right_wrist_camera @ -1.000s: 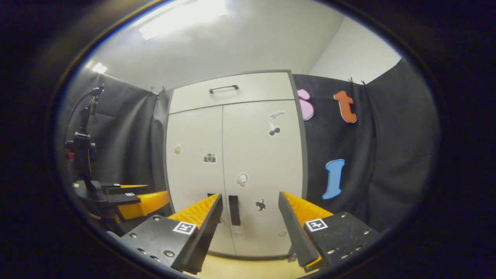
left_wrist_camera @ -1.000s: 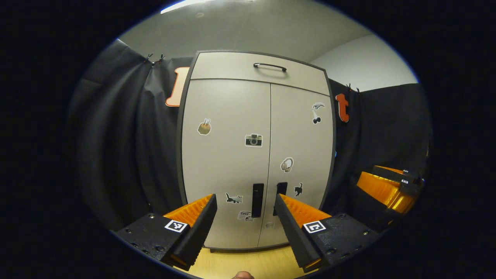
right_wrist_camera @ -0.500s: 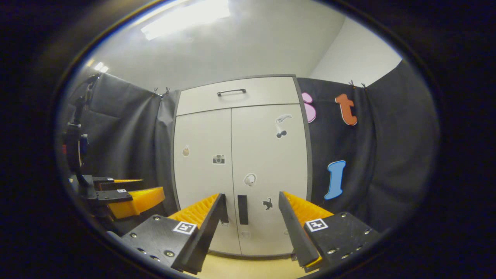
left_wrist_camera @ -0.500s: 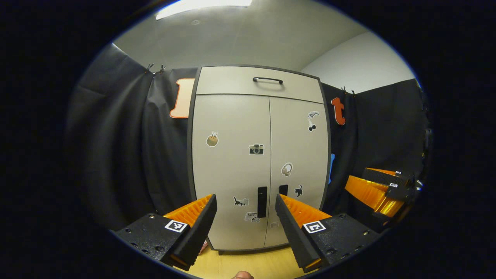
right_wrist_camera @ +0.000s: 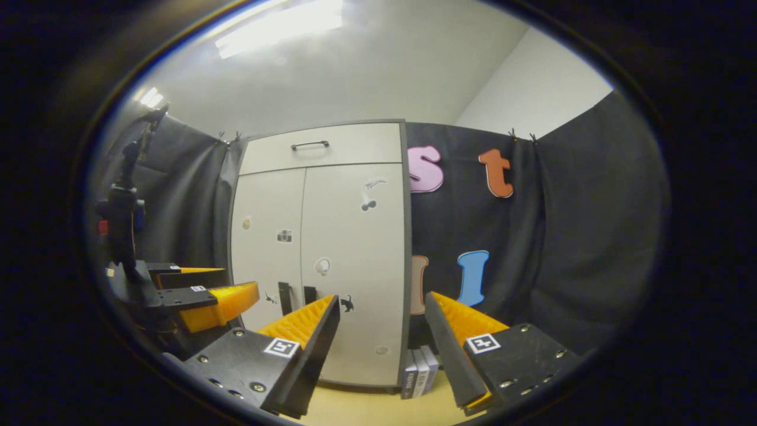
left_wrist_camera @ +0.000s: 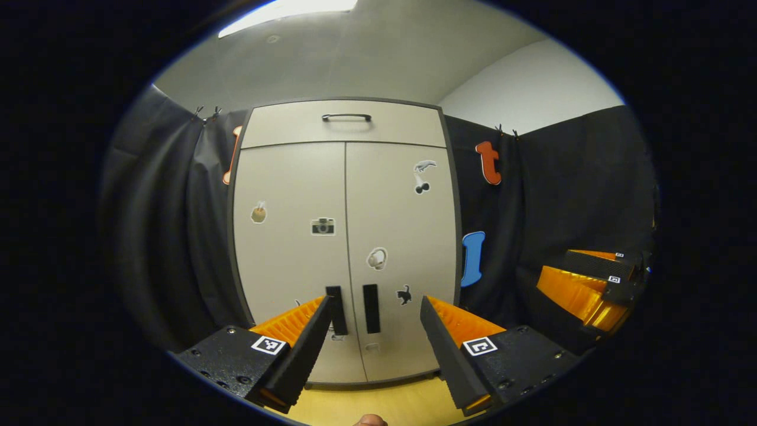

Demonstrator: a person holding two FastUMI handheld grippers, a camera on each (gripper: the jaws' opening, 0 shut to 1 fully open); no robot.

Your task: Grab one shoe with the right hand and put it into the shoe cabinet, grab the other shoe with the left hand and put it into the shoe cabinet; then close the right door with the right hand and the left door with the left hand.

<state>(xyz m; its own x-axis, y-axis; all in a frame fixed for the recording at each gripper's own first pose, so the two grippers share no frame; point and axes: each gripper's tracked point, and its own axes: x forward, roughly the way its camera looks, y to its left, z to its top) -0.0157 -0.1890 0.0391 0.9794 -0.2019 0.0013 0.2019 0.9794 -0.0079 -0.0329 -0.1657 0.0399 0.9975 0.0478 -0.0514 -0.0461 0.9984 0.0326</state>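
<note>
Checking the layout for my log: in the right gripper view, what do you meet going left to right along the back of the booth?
Left gripper → left door → right door → books standing beside the shoe cabinet.

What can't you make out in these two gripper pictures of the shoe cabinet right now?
- Inside of the shoe cabinet: hidden in both views by its shut left door and right door, so the shoes can't be confirmed.
- Door stickers: too small in the right gripper view.
- Books beside the cabinet: partly cut off by the right gripper.
- Left gripper: open, holding nothing.
</note>
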